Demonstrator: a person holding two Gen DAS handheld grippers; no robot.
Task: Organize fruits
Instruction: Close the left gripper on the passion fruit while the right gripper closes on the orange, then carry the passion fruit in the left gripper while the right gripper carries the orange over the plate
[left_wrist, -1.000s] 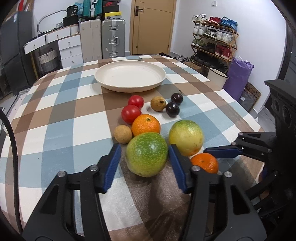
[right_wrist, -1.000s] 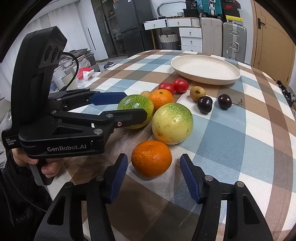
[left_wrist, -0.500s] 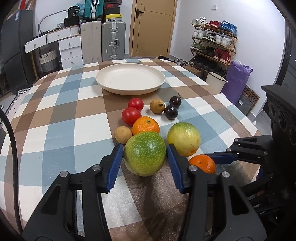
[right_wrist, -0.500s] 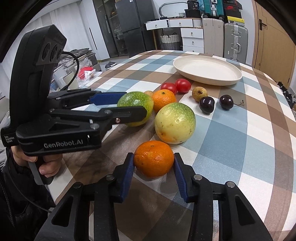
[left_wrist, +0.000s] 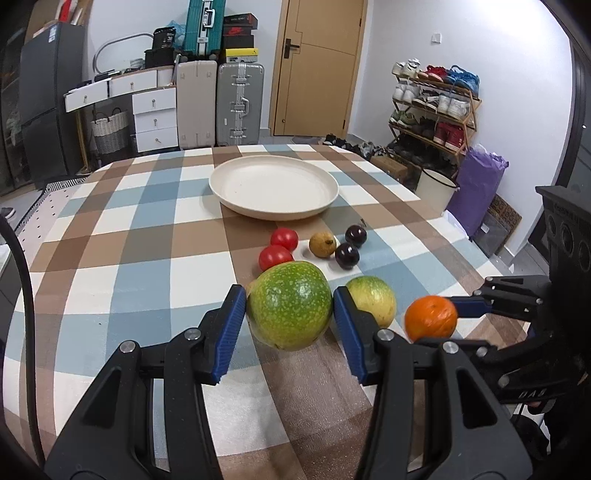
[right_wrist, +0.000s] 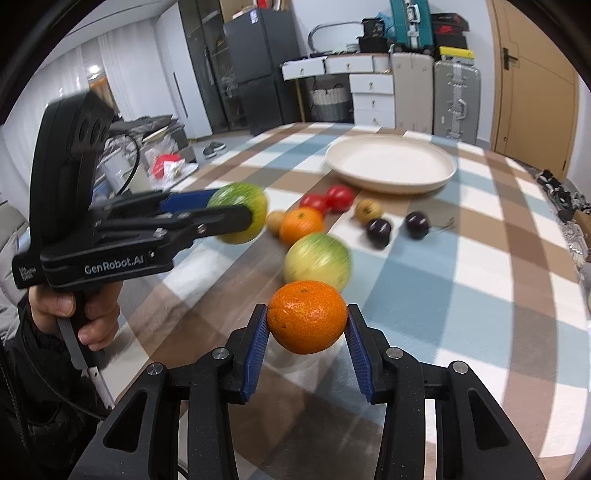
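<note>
Room: behind the checked tablecloth (left_wrist: 122, 236) stood suitcases, a white drawer unit, a wooden door and a shoe rack.
Left gripper (left_wrist: 290, 314): its blue pads pressed both sides of a large speckled green fruit (left_wrist: 290, 304), which looked clear of the cloth.
Right gripper (right_wrist: 306, 323): it was clamped on an orange (right_wrist: 307, 316) centred between its pads, also raised off the table.
Plate (left_wrist: 325, 199): a wide cream dish lay ahead of both grippers, past the loose fruit, with nothing on it.
Ahead of the left gripper: two red tomatoes (left_wrist: 275, 256), a small brown fruit (left_wrist: 322, 244) and two dark plums (left_wrist: 347, 255) sat between the gripper and the plate.
Right of the left gripper: a yellow-green fruit (left_wrist: 373, 302) rested on the cloth just beside the right-hand pad.
Ahead of the right gripper: a second orange (right_wrist: 301, 225) and that yellow-green fruit lay on the way to the plate.
Step in hand, as a judgement: carrying both held fruits to the plate.
Doing it well: hold both grips firm and pass high over the loose fruit.
Spacing: keep the grippers apart and aim for separate spots on the plate.
Release: lower until each fruit touches the plate before letting go, since round fruit would likely roll.
</note>
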